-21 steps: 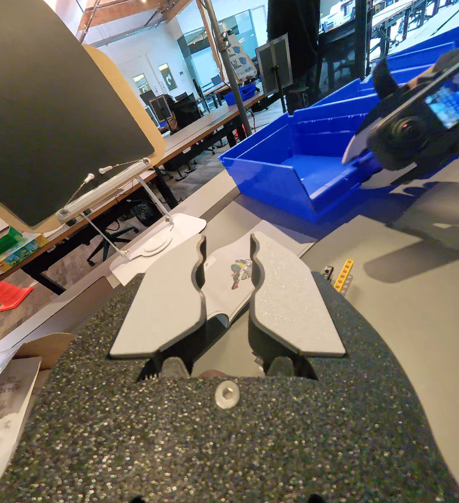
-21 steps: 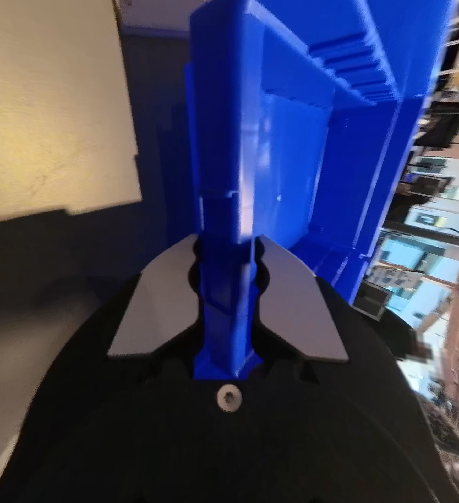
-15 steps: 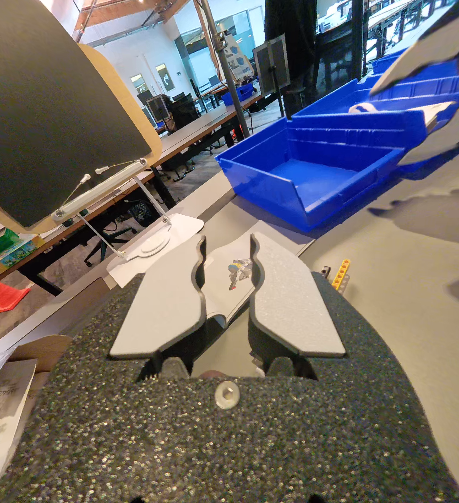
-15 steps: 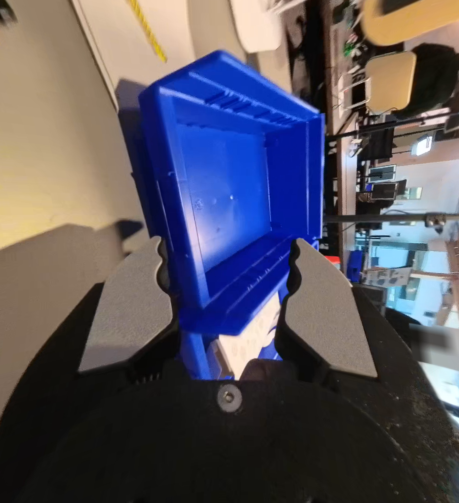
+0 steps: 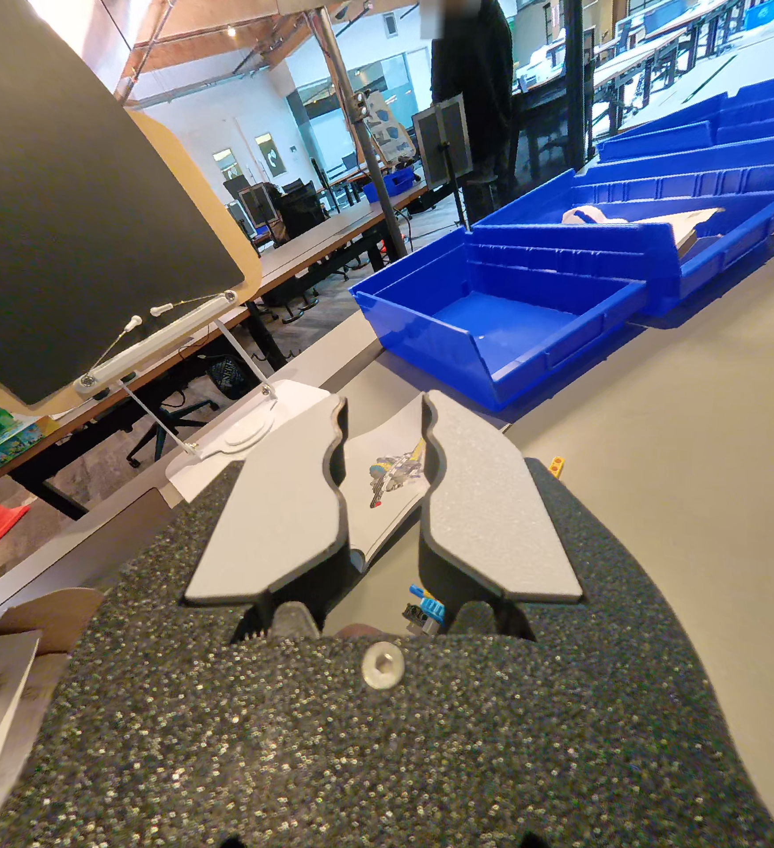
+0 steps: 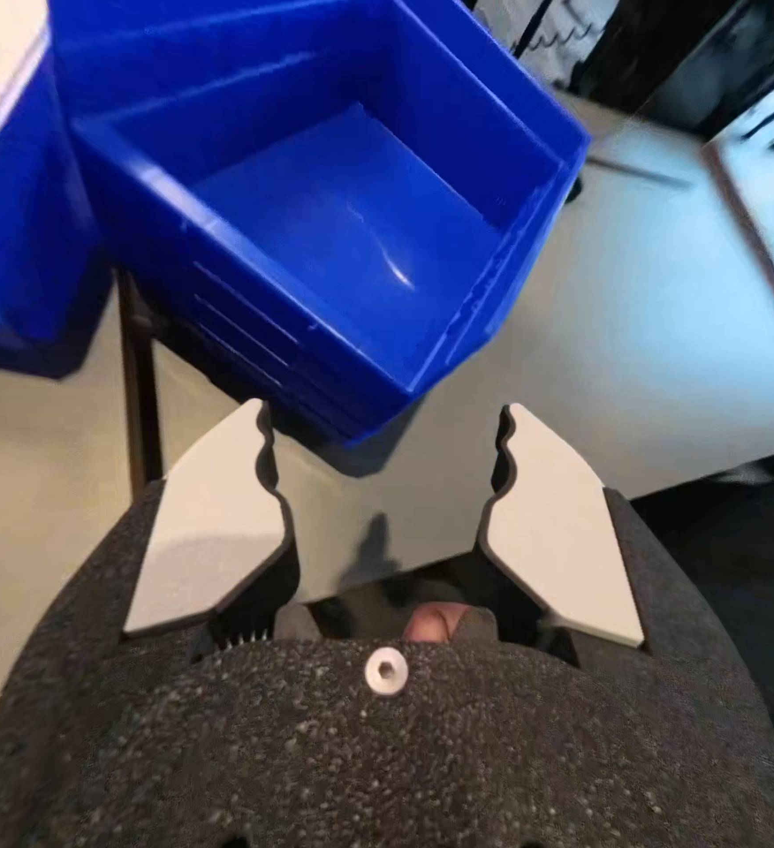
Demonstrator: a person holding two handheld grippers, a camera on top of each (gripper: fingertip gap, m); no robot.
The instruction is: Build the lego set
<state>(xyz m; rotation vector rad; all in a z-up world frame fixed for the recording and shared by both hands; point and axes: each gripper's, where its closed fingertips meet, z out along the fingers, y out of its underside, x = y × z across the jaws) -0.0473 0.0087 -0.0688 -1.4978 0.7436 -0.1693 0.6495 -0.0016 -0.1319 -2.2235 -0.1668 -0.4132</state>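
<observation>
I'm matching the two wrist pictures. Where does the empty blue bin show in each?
Left wrist view: the empty blue bin sits right of centre, beyond the instruction booklet.
Right wrist view: it fills the upper middle, just past the open right gripper.
Shared landmark: the second blue bin beside it, at upper left here.

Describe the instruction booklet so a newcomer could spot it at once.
Start at the row of blue bins along the grey table. Nearer than the first bin, between the left gripper's fingers, lies the booklet. It alone is white paper, showing a small coloured model.
</observation>
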